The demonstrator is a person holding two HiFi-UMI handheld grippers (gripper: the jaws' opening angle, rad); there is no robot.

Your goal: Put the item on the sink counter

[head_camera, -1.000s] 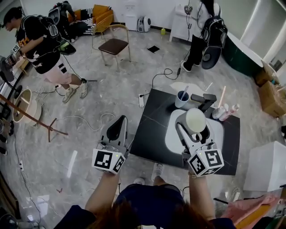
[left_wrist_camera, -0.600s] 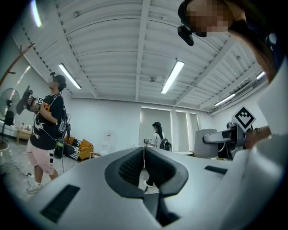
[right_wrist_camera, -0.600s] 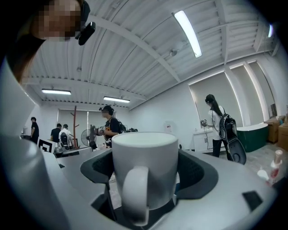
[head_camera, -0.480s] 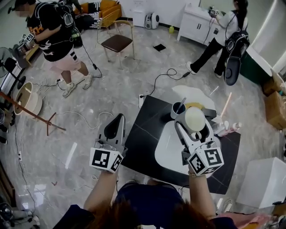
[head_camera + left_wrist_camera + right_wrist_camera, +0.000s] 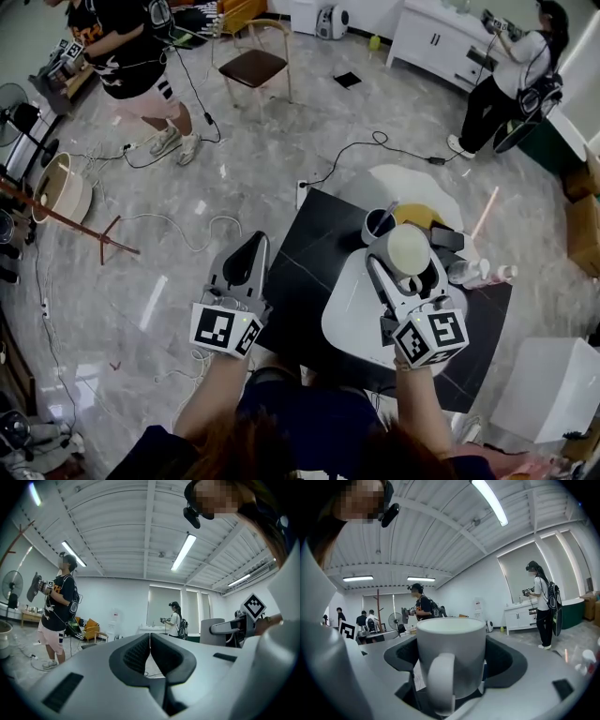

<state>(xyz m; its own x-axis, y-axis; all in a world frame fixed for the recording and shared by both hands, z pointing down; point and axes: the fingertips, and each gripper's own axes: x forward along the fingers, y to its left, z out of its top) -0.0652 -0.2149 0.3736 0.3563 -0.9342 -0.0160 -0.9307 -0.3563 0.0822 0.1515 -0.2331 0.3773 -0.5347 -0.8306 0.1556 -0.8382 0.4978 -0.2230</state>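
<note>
Right now the right gripper (image 5: 410,255) clamps a white ceramic mug (image 5: 410,249), jaws pressed to both its sides, handle facing the gripper's camera. From the head view, the mug sits over the far end of the white oval basin (image 5: 347,317), which is set in the black stone sink counter (image 5: 302,272). Crowding that end are a dark cup with a toothbrush (image 5: 378,225), a black faucet (image 5: 441,240) and clear bottles (image 5: 480,274). The left gripper (image 5: 248,248) hangs off the counter's left edge over the grey marble floor (image 5: 187,309), jaws together, nothing between them.
</note>
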